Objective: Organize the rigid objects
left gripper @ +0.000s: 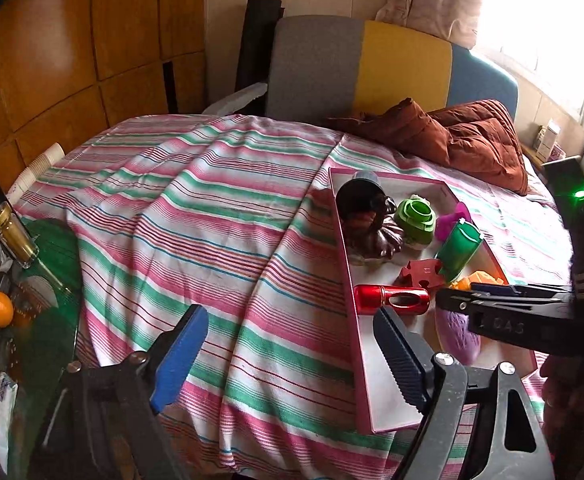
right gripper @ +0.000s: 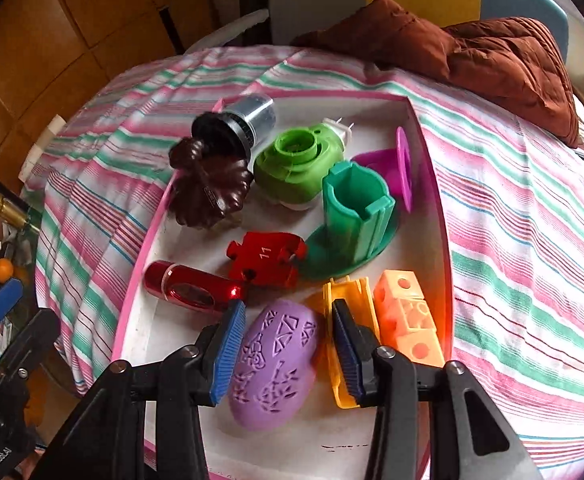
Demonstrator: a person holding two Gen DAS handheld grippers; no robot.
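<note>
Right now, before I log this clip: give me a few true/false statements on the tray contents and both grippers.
1. The purple egg lies between the right gripper fingers. True.
2. The left gripper is clamped on the red flashlight. False: its jaws stand open with nothing between them, over the striped cloth.
3. The red puzzle piece lies inside the pink-rimmed tray. True.
4. The orange cube block sits outside the tray. False: it lies inside, by the right wall.
</note>
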